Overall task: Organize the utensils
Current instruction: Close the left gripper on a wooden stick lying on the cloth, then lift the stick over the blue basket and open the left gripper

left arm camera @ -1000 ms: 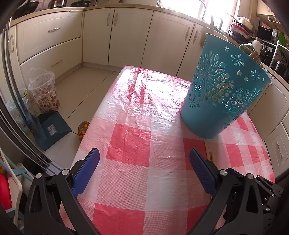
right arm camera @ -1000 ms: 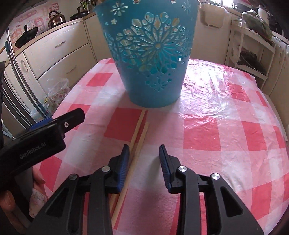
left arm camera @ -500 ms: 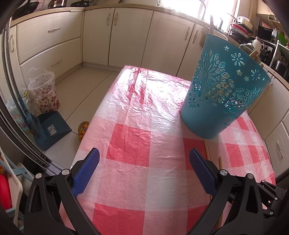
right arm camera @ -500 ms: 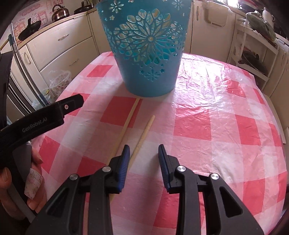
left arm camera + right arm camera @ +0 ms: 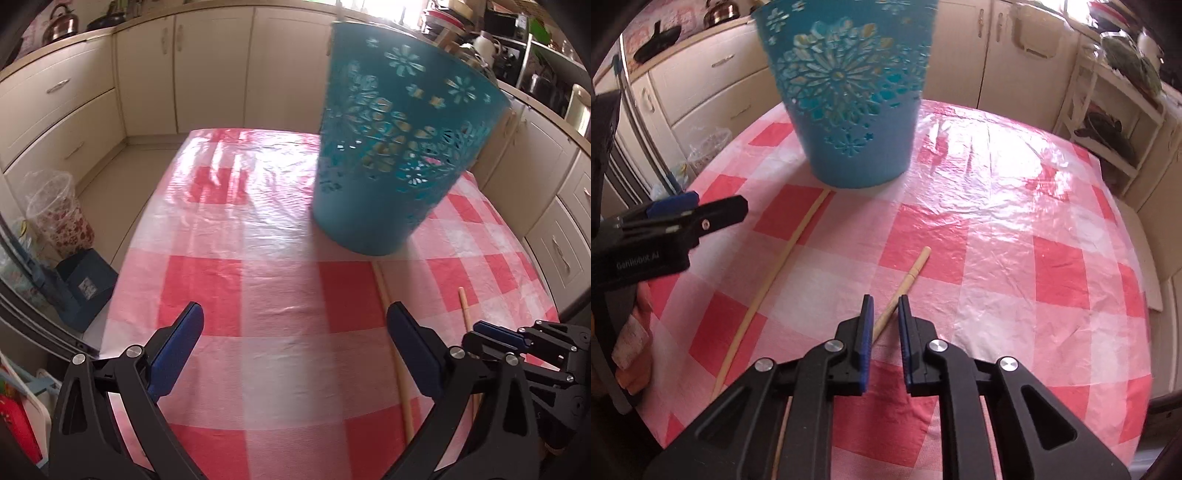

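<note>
A teal cut-out basket [image 5: 849,96] stands on the red-checked table; it also shows in the left wrist view [image 5: 395,155]. Two wooden sticks lie in front of it. My right gripper [image 5: 885,310] has narrowed around the shorter stick [image 5: 908,275], whose tip points toward the basket; the jaws stand close on either side of it, a small gap still showing. The longer stick [image 5: 783,258] lies to the left on the cloth, also in the left wrist view [image 5: 391,332]. My left gripper [image 5: 295,332] is open and empty above the cloth; it shows at the left of the right wrist view [image 5: 683,218].
Cream kitchen cabinets [image 5: 147,74] surround the table [image 5: 1034,221]. A patterned bin [image 5: 55,214] and a blue dustpan [image 5: 85,280] stand on the floor at left. A white shelf rack [image 5: 1115,122] is at the right.
My right gripper has pulled back and closed in around the shorter stick, which now lies apart from the longer one. The left view has shifted, bringing both sticks and the right gripper into view.
</note>
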